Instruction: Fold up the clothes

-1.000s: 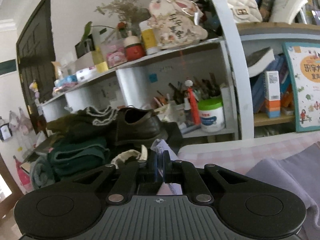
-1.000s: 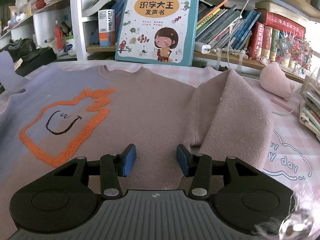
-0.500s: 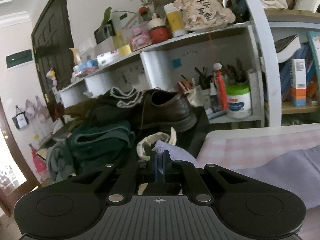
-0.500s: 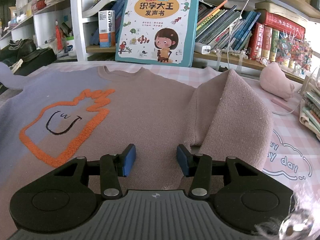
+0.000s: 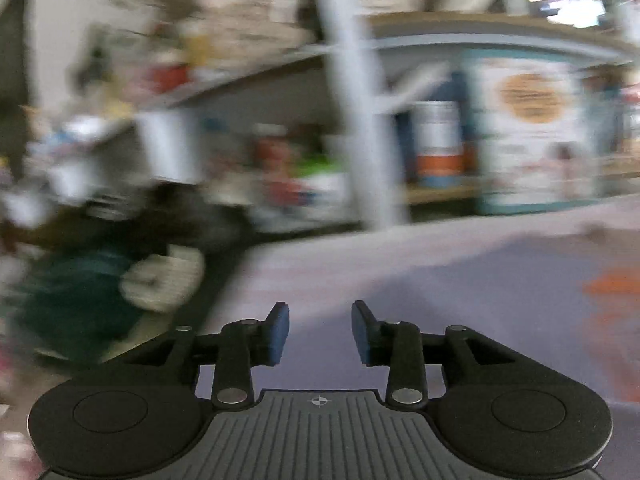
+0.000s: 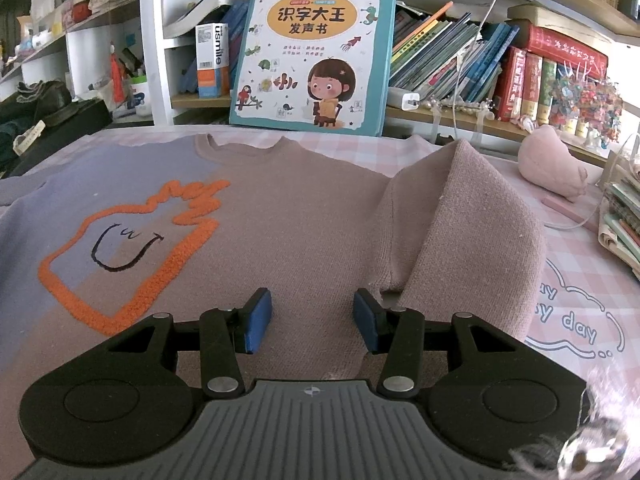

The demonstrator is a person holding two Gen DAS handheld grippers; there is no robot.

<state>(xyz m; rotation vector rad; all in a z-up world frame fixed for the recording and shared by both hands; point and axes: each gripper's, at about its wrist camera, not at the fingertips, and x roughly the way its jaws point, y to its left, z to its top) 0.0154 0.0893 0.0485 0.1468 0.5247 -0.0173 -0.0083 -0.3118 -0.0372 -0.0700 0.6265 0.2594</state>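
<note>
In the right wrist view we see the sweater (image 6: 280,232) spread flat across the middle of the frame on a pink checked tablecloth (image 6: 580,280). Its left part is lilac, its right part dusty pink, with an orange outlined shape (image 6: 132,248) at centre left. The right sleeve (image 6: 464,224) is folded in over the body at centre right. Our right gripper (image 6: 312,316) sits low in the frame above the sweater's lower part, its blue pads spread apart and gripping nothing. A picture book (image 6: 312,48) stands at the top centre.

The left wrist view is heavily blurred. Our left gripper (image 5: 319,333) is at bottom centre, pads released and empty, with lilac fabric behind them.
</note>
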